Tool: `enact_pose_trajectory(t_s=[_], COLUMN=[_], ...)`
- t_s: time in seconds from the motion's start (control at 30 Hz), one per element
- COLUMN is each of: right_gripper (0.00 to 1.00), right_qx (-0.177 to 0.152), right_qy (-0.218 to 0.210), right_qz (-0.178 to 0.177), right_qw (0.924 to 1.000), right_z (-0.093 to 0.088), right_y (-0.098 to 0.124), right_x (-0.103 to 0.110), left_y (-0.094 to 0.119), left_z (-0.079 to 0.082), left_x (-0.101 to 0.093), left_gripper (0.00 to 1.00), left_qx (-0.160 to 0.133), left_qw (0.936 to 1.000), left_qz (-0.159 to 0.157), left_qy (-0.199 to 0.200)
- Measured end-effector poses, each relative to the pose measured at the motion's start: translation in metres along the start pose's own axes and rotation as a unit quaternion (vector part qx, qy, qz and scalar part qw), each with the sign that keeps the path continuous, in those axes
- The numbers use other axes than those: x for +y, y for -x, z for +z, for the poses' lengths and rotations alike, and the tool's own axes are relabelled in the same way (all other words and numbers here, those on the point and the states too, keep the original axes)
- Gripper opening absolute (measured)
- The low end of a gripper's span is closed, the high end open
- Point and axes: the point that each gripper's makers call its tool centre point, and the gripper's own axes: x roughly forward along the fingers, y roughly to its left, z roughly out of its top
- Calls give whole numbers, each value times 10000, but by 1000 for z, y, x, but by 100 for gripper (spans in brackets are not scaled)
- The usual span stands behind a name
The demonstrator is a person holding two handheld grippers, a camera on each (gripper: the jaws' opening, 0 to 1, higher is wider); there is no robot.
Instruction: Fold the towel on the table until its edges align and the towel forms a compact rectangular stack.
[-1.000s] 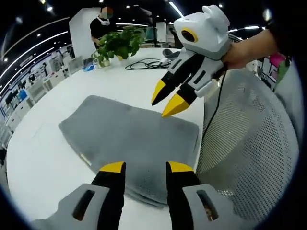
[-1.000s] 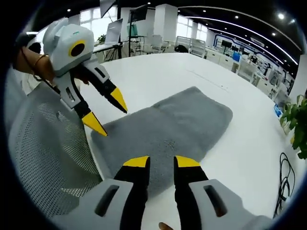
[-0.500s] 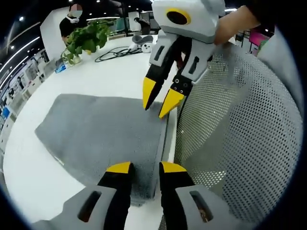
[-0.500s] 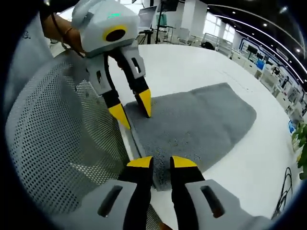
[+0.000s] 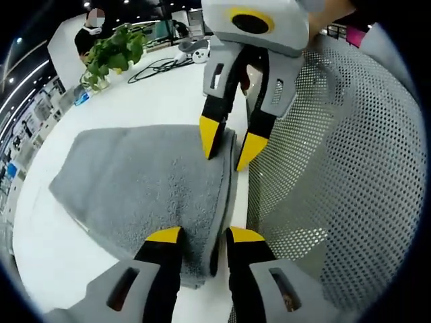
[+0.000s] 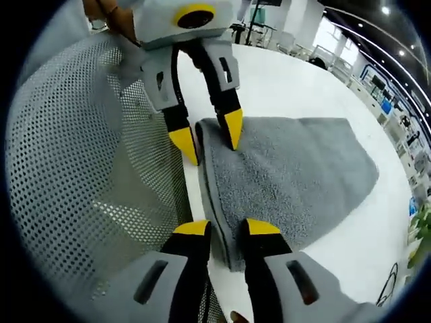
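Both grippers straddle the near edge of the grey towel [image 5: 141, 182], one at each corner, and the risk sits in how much cloth each one gets. The left gripper [image 5: 197, 235] has its fingers narrowly parted with the thick doubled edge between them; the right gripper [image 6: 221, 229] stands the same way at the other corner, fingers a little apart with the edge between the yellow tips. Whether either pair already pinches the cloth I cannot tell.

The edge looks like two layers lying one on the other. If a finger slides between the layers instead of under both, only the top sheet would lift and the fold would open rather than double over. Uneven bites at the two corners would probably skew the next fold, leaving the edges misaligned. The towel's edge also lies just beside the perforated mesh chair back [image 5: 337, 168], which presses close on the outer side of both grippers, so a finger could snag in its holes on the way up.

The towel is terry, with a short nubbly pile, soft and limp, with rounded corners and a plump rolled edge. It lies flat on the smooth white desk [image 5: 168, 87], stretching away ahead of the fingers. The chair mesh is pale grey, curved and evenly dotted.
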Motion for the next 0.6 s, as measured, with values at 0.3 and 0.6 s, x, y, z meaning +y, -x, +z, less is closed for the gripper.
enact_pose_trajectory(t_s=[0.3, 0.6], right_gripper=[13, 6], right_qx=[274, 401], right_qy=[557, 845], right_qz=[88, 45], right_qw=[9980, 9956], right_z=[4, 2], right_y=[-2, -6], right_x=[3, -1], left_y=[-2, -5], left_z=[-1, -2], left_x=[4, 10], left_gripper=[19, 10], left_qx=[10, 132], left_qw=[9999, 9992], left_qz=[113, 262], left_qy=[43, -275])
